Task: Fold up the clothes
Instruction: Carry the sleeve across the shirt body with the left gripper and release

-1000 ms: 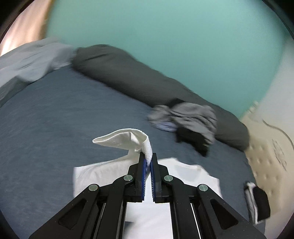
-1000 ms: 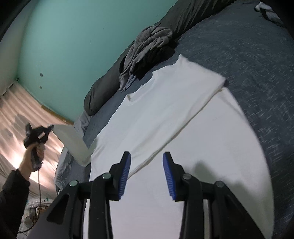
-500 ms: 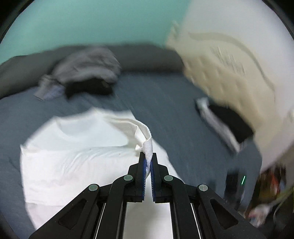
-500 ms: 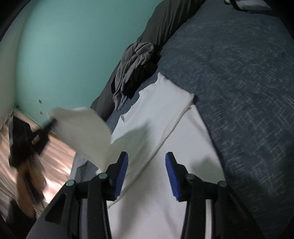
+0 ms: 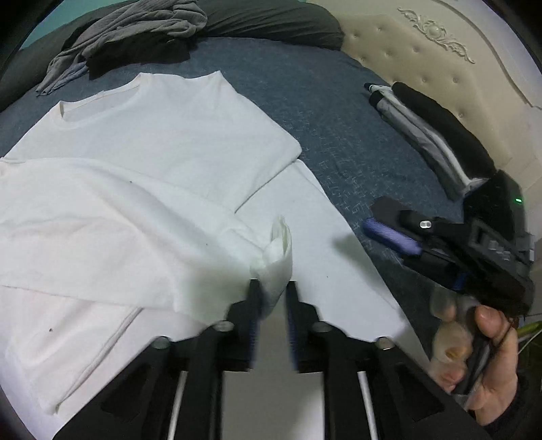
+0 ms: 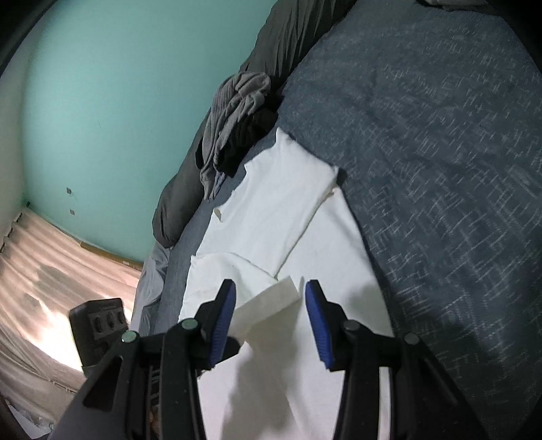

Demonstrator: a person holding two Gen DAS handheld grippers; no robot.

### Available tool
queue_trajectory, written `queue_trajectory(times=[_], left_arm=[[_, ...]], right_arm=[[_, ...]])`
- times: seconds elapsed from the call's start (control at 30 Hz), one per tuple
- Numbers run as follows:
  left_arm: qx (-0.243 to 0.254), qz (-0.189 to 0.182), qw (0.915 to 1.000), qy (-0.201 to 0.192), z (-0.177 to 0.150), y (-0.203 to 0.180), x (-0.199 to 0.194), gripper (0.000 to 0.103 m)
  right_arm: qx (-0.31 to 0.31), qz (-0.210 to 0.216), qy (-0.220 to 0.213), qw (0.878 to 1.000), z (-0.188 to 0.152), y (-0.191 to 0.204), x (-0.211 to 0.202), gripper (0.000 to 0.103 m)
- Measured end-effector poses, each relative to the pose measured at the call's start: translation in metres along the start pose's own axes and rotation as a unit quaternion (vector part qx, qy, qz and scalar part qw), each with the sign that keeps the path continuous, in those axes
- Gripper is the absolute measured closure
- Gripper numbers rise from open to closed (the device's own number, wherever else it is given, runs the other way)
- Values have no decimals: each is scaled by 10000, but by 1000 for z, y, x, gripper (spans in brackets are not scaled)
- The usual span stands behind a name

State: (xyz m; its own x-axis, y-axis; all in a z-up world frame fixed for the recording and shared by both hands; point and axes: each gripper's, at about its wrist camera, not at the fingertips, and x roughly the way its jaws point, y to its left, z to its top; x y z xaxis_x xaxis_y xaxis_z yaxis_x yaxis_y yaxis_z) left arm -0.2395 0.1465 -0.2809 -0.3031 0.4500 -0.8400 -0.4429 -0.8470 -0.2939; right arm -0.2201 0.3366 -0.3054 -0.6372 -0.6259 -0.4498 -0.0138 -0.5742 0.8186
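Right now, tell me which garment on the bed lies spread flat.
The white T-shirt, spread flat with its sleeves folded inward. The grey clothes lie crumpled by the dark bolster, and the black-and-grey stack is already folded.

the left gripper (image 5: 272,298) has two black fingers with blue ribbed pads on the inner sides. behind the fingers are flat black link arms, each with round silver screws, and two thin pale rods run between them. the right gripper (image 6: 270,304) has the same build: black fingers, blue ribbed pads (image 6: 317,325), silver screw heads on the black arms. seen from the left wrist, its body is a black box with a small green light and a row of small buttons. the right hand (image 5: 484,358) has a dark sleeve at the wrist.
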Motion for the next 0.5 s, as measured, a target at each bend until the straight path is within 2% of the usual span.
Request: queue_trajectory(times=[0.1, 0.17, 0.33, 0.5], left_arm=[[66, -80, 9999, -98, -6, 3, -19, 66], [89, -153, 9997, -145, -10, 7, -32, 65], [-76, 137, 9995, -257, -17, 36, -56, 65], [-592, 614, 9961, -233, -38, 94, -62, 65]], right_arm=[[1, -7, 137, 9999, -3, 1, 9, 50], [-30, -47, 290, 9996, -6, 4, 16, 48], [19, -284, 514, 9983, -15, 0, 30, 48], [-114, -543, 625, 9965, -17, 0, 44, 48]])
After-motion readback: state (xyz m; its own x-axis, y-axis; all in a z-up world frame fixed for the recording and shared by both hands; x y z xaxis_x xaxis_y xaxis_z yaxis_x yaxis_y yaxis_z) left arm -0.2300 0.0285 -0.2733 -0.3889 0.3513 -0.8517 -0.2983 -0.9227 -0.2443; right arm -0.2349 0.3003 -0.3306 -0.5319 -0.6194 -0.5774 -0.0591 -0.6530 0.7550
